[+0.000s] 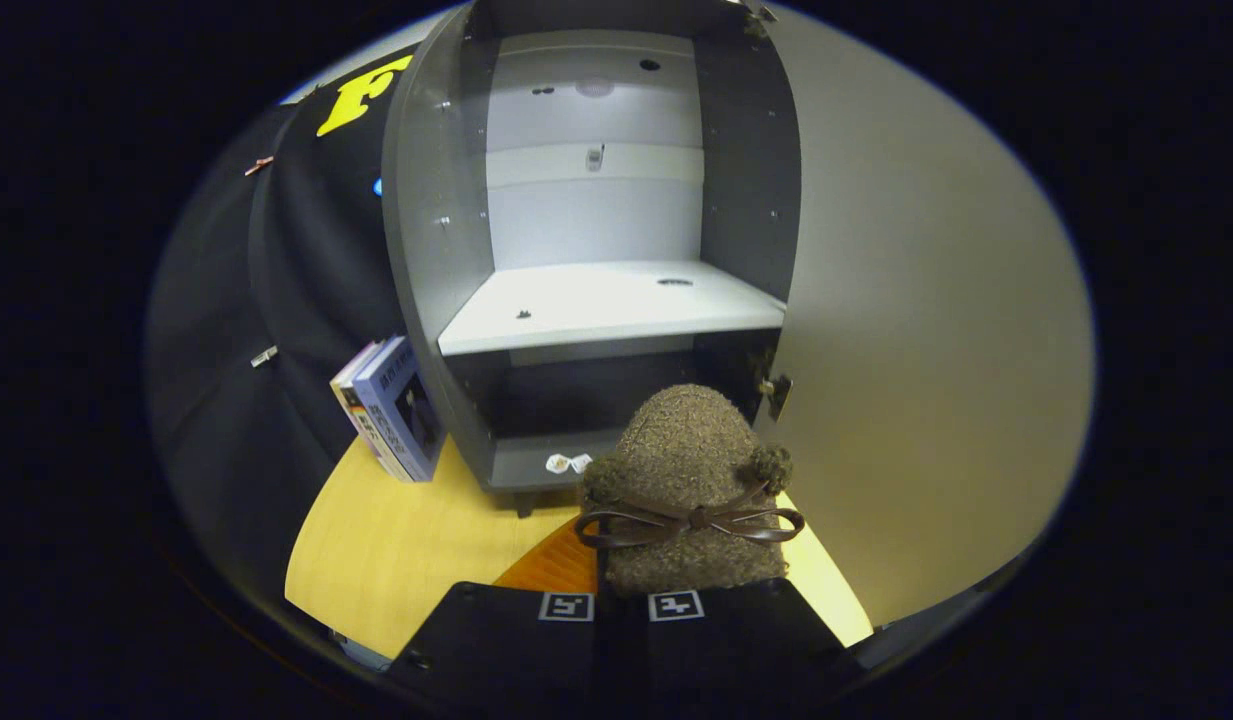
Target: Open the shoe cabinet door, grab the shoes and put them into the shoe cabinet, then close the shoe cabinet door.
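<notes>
A fuzzy brown shoe (686, 470) with a dark brown bow (688, 521) sticks out ahead of my gripper (621, 600), whose two black fingers are shut on its heel end. The shoe hangs above the yellow table, its toe aimed at the lower compartment of the grey shoe cabinet (426, 260). The cabinet stands open just beyond the shoe, with a white shelf (606, 300) across its middle and a dark lower space beneath. Its door (926, 330) is swung wide to the right of the shoe.
Two books (391, 408) lean against the cabinet's left side on the yellow table (396, 540). A small white scrap (568, 463) lies on the cabinet's bottom panel. An orange-brown patch (551, 565) shows on the table under the shoe.
</notes>
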{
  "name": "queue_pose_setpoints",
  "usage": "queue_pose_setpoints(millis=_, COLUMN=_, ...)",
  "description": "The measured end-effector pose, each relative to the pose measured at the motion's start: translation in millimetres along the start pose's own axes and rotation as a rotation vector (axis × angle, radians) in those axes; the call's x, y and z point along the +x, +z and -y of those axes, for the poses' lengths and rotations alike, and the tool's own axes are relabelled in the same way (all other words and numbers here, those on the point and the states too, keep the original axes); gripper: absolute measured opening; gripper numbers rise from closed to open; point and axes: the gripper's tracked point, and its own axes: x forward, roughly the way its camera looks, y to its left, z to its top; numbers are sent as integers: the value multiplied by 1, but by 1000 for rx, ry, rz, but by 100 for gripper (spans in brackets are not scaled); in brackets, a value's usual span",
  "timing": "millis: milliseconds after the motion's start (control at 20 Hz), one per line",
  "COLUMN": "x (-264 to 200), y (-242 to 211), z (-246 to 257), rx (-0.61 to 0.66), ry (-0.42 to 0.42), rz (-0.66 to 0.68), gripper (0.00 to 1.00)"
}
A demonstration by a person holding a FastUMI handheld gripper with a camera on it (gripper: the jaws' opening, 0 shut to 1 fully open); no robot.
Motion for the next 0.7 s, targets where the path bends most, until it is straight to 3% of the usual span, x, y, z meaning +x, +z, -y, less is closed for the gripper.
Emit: queue_pose_setpoints(millis=700, x=30, y=102, z=-22, rx=-34, ry=17, rz=84, gripper=5)
